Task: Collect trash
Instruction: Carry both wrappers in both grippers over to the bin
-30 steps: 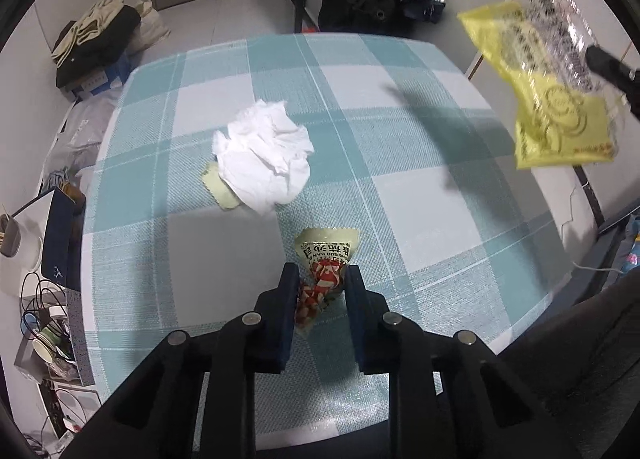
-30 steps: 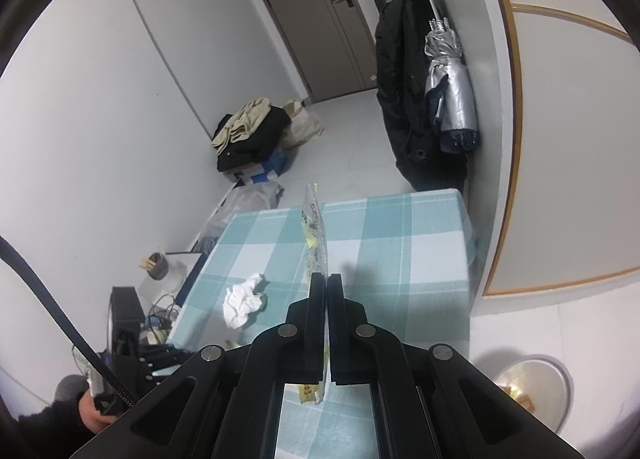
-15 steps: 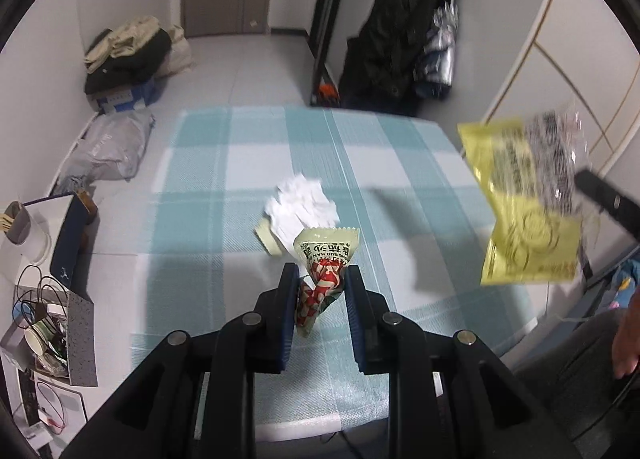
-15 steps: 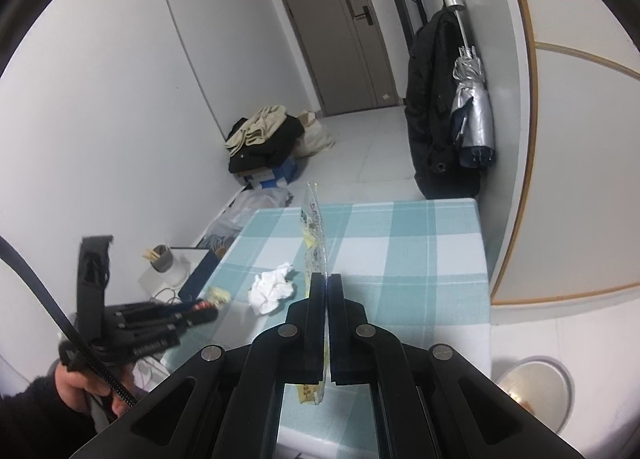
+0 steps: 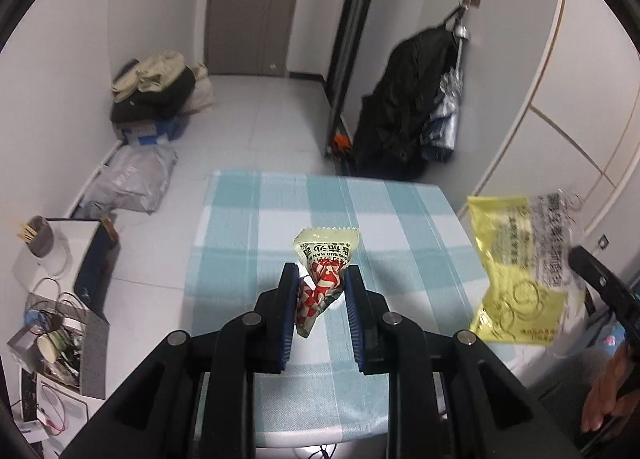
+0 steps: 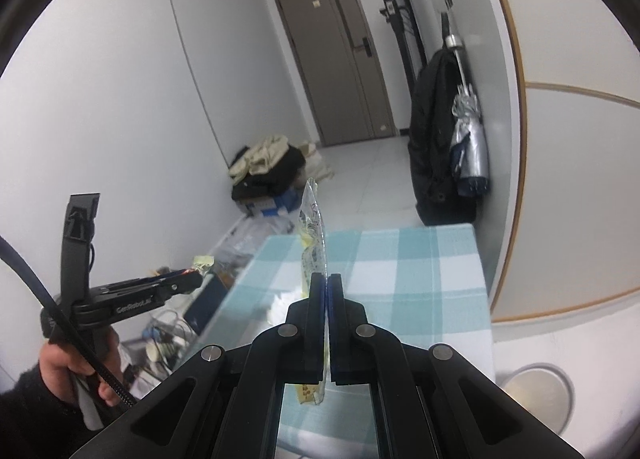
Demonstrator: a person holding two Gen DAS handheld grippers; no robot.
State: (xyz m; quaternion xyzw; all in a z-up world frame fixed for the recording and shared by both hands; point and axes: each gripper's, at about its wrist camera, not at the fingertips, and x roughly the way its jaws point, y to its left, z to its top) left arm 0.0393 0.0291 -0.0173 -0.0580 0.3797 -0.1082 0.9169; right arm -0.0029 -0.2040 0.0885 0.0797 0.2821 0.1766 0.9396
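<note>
A: Since the earlier frame, both of my grippers have risen off the bench, and the crumpled tissue has dropped from the left view.

B: Grip status?

A: Left gripper is clamped on the red-and-white snack wrapper. Right gripper is pressed together on the yellow plastic bag. Both items hang above the checked bench.

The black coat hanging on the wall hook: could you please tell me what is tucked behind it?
A folded silver and blue umbrella hangs beside the black coat, against the white wall. The coat covers the umbrella's inner side and anything further behind it, so nothing more can be told.
</note>
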